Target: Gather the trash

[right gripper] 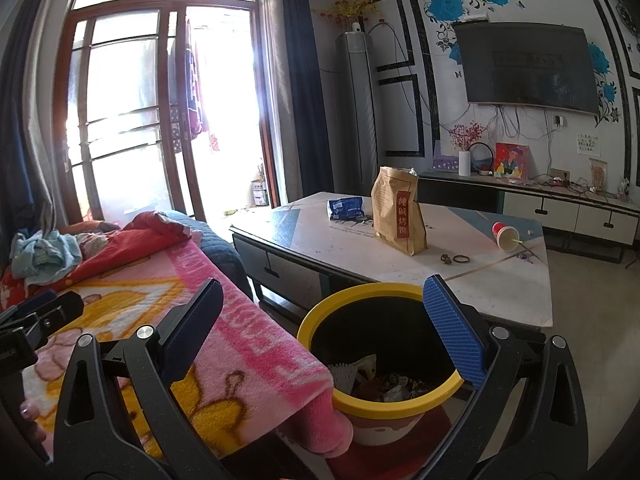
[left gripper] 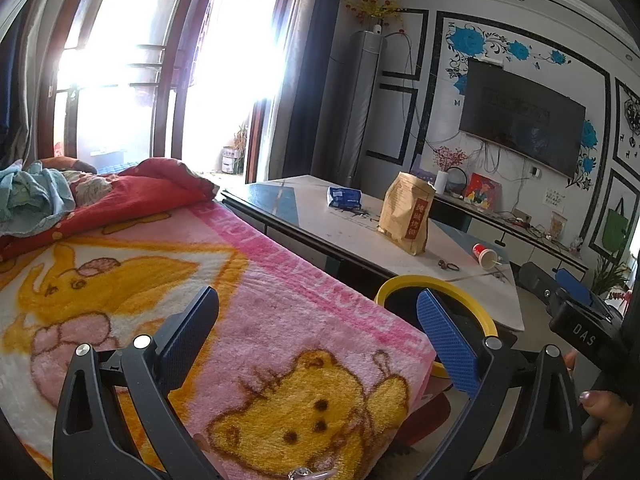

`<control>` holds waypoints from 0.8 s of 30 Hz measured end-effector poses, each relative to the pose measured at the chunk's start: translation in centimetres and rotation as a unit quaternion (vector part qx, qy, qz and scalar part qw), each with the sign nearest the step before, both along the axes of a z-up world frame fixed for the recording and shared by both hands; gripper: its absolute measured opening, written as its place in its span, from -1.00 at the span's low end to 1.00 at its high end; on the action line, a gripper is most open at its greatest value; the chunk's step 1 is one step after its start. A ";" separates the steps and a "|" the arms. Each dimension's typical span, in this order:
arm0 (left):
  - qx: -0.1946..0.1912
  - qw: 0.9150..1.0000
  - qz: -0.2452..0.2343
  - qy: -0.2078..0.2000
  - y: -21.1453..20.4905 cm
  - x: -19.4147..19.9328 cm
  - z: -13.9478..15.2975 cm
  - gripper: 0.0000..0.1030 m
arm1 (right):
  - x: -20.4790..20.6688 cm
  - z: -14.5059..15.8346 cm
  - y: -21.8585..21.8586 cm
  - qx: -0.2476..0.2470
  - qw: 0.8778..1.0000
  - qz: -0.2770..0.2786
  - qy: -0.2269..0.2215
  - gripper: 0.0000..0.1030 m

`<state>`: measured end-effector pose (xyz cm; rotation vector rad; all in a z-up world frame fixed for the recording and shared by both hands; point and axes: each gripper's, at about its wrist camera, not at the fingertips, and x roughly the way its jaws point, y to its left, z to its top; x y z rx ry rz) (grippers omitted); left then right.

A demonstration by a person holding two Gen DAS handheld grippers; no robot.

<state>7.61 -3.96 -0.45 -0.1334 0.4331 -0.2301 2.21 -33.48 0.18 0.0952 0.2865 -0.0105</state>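
**Both jaws gaping empty over blanket and bin**

The left gripper [left gripper: 318,336] is hanging with its jaws spread wide and nothing between them, over a pink and yellow cartoon blanket [left gripper: 256,280]. Its right-hand blue pad is overlapping the yellow rim of the trash bin [left gripper: 400,282], which is standing past the blanket's edge.

The right gripper [right gripper: 324,320] is likewise showing its jaws wide apart and gripping nothing. The trash bin [right gripper: 320,316] is sitting just ahead between them, nearer the blue right-hand pad, and the blanket [right gripper: 256,344] is draping against its rim on the left. Inside the bin, a white pleated paper cup [right gripper: 344,374] and a heap of crumpled wrappers [right gripper: 394,388] are lying at the bottom.

Beyond the bin, the trash is lying on the pale surface [right gripper: 500,292], well apart from both jaws. A tall brown paper bag [right gripper: 398,212] is standing upright, bearing a red label with yellow Chinese characters too small to read surely. A blue packet [right gripper: 346,206] is lying flat behind it to the left. A red paper cup [right gripper: 506,236] is lying tipped on its side at the right, mouth facing the camera. Small dark rings [right gripper: 454,258] are resting near the bag's foot.

In the left wrist view, the other tool's body is showing the letters "DAS" [left gripper: 584,334].
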 end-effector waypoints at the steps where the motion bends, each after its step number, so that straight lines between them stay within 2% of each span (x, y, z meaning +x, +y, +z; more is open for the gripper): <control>1: 0.001 1.000 0.000 0.001 0.0 0.0 0.0 0.87 | 0.0 0.0 0.0 0.000 1.000 0.000 -0.001 0.79; 8: 0.010 1.000 0.007 0.000 0.4 -0.1 0.1 0.87 | 0.1 0.1 -0.1 0.007 1.000 -0.002 0.001 0.79; 11: -0.004 1.000 0.025 0.003 1.8 -0.4 0.3 0.88 | 0.9 0.1 1.2 0.013 1.000 0.019 0.012 0.79; 14: -0.029 0.998 0.064 -0.002 5.4 -1.2 0.8 0.88 | 2.2 0.6 4.2 0.016 0.998 0.055 0.027 0.79; 17: -0.030 0.991 0.133 0.015 11.8 -1.9 1.0 0.88 | 3.9 1.2 10.8 0.020 0.990 0.131 0.053 0.79; 19: -0.016 0.979 0.199 0.031 17.0 -2.6 0.5 0.88 | 4.7 0.9 17.6 0.018 0.973 0.215 0.086 0.79; 20: -0.008 0.968 0.245 0.048 20.5 -3.0 0.0 0.88 | 4.8 0.3 22.3 0.011 0.956 0.273 0.109 0.79; 21: -0.003 0.959 0.277 0.063 23.0 -3.4 -0.4 0.88 | 4.7 -0.2 25.5 0.003 0.943 0.307 0.127 0.79; 23: 0.011 0.921 0.375 0.106 29.9 -4.5 -2.0 0.87 | 4.1 -2.3 34.0 -0.022 0.901 0.395 0.179 0.79; 24: 0.011 0.896 0.421 0.139 34.1 -5.1 -3.4 0.87 | 3.7 -3.3 37.3 -0.037 0.883 0.421 0.203 0.79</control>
